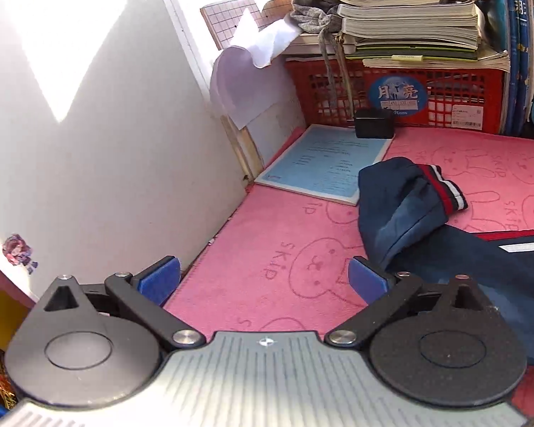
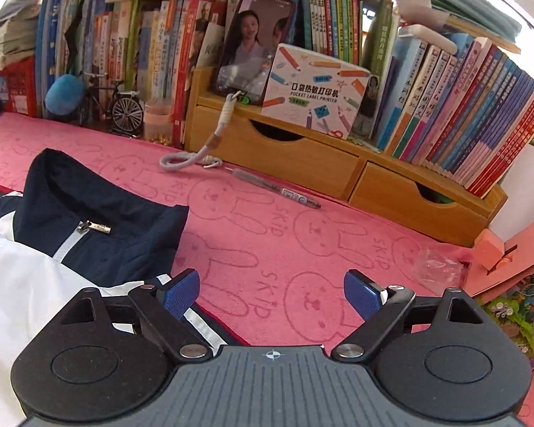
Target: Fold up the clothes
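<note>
A navy, white and red zip-up jacket [image 2: 89, 227] is seen spread on a pink rabbit-print towel [image 2: 267, 235], its striped cuff [image 1: 445, 192] folded near a blue booklet [image 1: 324, 163]. The left gripper [image 1: 263, 277] and right gripper [image 2: 270, 291] are held wide apart, nothing gripped, above the towel beside the jacket

I lose the jacket [image 1: 427, 235] past the right edge of the left view; my left gripper [image 1: 263, 277] body hides its lower part.
</note>
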Demonstrator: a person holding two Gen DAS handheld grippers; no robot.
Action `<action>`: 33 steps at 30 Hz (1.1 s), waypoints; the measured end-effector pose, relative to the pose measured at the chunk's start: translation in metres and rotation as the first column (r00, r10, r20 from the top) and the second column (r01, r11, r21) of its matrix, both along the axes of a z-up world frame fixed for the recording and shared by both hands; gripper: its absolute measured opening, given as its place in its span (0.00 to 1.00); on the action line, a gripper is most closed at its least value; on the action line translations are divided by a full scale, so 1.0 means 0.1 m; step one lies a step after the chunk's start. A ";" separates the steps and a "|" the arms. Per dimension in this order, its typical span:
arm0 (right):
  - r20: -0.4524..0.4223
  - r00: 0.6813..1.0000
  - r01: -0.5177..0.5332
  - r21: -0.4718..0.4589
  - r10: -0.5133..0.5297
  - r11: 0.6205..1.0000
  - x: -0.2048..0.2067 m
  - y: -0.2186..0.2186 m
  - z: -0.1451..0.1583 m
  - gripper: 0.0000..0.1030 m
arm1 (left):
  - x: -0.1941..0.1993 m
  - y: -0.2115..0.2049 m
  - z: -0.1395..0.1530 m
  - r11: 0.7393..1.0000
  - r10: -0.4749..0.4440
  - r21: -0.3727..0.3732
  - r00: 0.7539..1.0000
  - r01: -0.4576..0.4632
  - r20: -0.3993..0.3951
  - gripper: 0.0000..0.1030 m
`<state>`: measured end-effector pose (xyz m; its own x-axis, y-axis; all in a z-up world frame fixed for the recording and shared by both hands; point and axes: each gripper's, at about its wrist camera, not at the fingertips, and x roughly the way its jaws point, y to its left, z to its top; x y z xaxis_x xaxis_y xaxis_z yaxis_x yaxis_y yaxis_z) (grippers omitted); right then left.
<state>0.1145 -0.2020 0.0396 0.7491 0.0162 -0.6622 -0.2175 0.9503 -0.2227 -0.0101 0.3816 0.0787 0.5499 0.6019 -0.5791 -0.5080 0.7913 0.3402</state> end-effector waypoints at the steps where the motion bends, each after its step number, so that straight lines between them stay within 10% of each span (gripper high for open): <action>1: -0.016 1.000 -0.009 0.002 0.009 1.000 0.04 0.04 -0.06 0.85 | -0.05 -0.03 0.07 0.999 -0.029 0.014 1.000 0.029 0.011 0.99; 7: -0.097 0.990 -0.111 -0.039 0.107 0.993 -0.09 0.23 -0.36 0.85 | 0.23 -0.85 0.29 0.855 -0.503 -0.097 0.860 0.510 0.086 1.00; 14: -0.151 0.971 -0.174 0.083 0.185 0.981 -0.44 -0.08 -0.39 0.85 | 0.99 -1.76 -0.20 0.562 -0.821 -0.144 0.570 0.814 0.017 1.00; 21: -0.080 0.974 -0.207 0.053 0.210 0.977 -0.47 -0.20 -0.33 0.97 | 1.54 -2.00 -0.80 0.511 -0.850 -0.353 0.521 0.784 -0.073 1.00; 27: -0.082 0.965 -0.242 0.080 0.248 0.967 -0.03 -0.12 -0.33 1.00 | 1.50 -2.00 -0.89 0.492 -0.863 -0.363 0.499 0.791 -0.084 1.00; 33: -0.132 0.937 -0.304 0.155 0.324 0.940 0.07 0.05 -0.50 0.99 | 1.54 -2.11 -0.92 0.413 -0.900 -0.442 0.432 0.796 -0.063 1.00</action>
<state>0.1215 -0.1972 -0.0100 0.5812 0.3277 -0.7449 -0.5310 0.8463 -0.0420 0.1439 0.1704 -0.0129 0.4714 -0.3276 -0.8188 0.5547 0.8320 -0.0136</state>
